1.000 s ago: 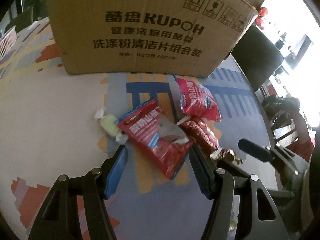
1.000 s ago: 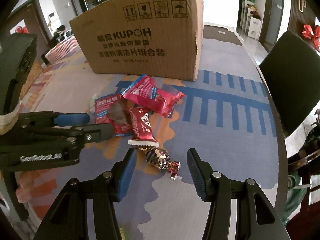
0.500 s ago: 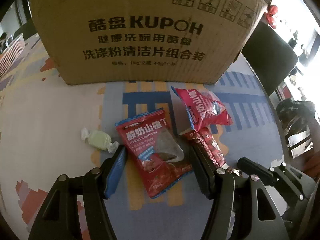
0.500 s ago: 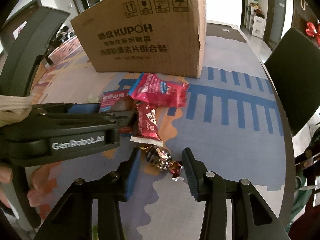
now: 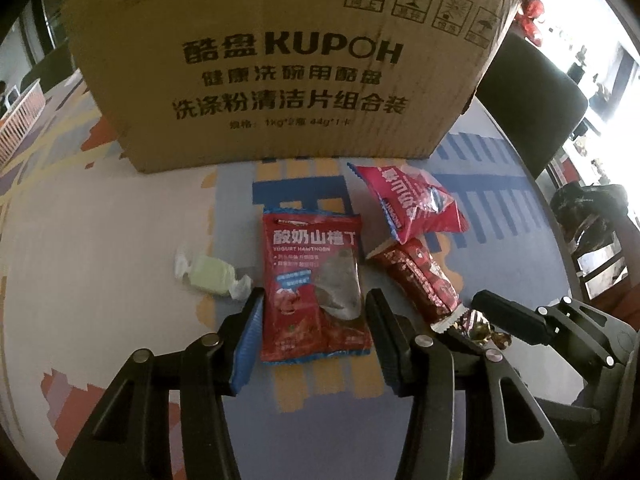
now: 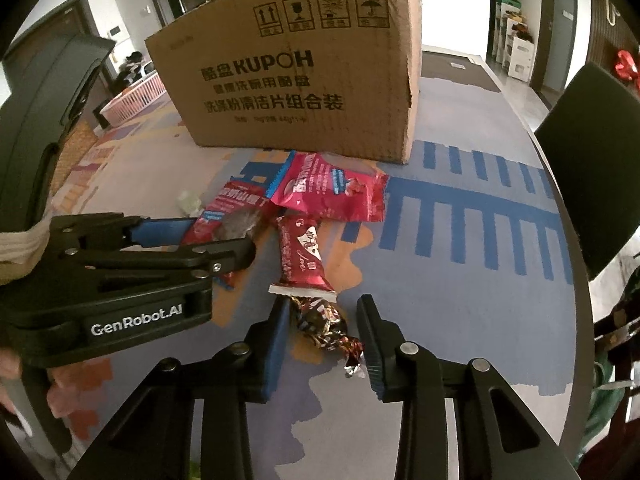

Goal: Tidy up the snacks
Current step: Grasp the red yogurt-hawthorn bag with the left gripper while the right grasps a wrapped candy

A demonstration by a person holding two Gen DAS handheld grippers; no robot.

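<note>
While both claws point down at the patterned surface [image 5: 100, 220], each has a snack between its pads. The left claw [image 5: 314, 328] straddles the near end of a flat red pouch [image 5: 312, 280] printed "Yogurt Hawthorn"; its jaws have just been closing, and the blue pads [image 5: 248, 344] stand right at the pouch's side edges, though whether they press on it cannot be told. The right claw [image 6: 322, 338] brackets a foil candy [image 6: 320, 320] with twisted ends; its jaws have also just been closing, the left pad touches the wrapper and the right pad meets the twisted tail. Just beyond the candy lies a dark red bar [image 6: 300, 256], its white crimped end almost touching the foil. Farther off, a puffy pink-red bag [image 6: 332, 192] rests across the far ends of the bar and the pouch. Left of the pouch, a pale green candy [image 5: 210, 278] in a white twist wrapper lies apart from the rest. A large cardboard box [image 5: 288, 60] marked KUPOH stands at the far side, just behind the snacks. Dark chairs [image 6: 592, 152] stand off the surface's right edge. In the right wrist view the left claw reaches in from the left, with a bit of the person's hand [image 6: 8, 364] at its rear.
</note>
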